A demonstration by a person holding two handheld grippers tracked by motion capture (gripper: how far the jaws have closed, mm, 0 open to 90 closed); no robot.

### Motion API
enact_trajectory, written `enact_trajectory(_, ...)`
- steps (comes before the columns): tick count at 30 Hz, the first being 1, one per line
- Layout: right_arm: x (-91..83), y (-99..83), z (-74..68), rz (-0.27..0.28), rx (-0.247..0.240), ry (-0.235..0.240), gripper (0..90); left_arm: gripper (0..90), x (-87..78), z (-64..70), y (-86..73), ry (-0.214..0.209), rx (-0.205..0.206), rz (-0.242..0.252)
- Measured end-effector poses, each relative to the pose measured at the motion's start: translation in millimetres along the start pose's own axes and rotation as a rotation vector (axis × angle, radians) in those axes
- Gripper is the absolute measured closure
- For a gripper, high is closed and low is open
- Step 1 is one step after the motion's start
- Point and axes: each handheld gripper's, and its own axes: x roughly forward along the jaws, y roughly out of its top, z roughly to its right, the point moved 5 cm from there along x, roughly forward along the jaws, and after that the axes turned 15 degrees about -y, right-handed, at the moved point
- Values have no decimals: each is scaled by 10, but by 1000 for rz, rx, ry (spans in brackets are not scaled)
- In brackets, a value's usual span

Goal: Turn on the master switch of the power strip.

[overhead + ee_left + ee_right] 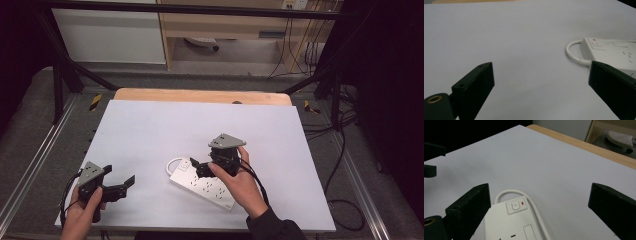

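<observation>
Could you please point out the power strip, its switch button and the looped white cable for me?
power strip (205, 186): high view, middle of its white top face.
switch button (515, 206): right gripper view, centre of the button.
looped white cable (571, 53): left gripper view, bend of the loop.

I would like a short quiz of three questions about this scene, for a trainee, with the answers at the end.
1. True or false: the right gripper hangs above the switch end of the white plastic power strip, its fingers apart.
2. Which thing does the left gripper hold? A: the strip's looped white cable; B: nothing; C: the strip.
3. Fill in: the small light beside the square switch button is ____ in colour.

Key: 1 true. 2 B: its fingers stand open over the bare pale table sheet. 3 red.
</observation>
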Motion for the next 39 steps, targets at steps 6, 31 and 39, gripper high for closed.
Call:
enact_trajectory(6,-70,14,166,11,22,-30,47,64,-7,1,0,-4,0,1)
enact_trajectory(31,-434,-243,939,28,143,-151,34,65,-62,-13,20,2,-10,27)
enact_trajectory(39,-534,-386,1162,32,173,-183,36,64,-67,-27,20,11,-16,28)
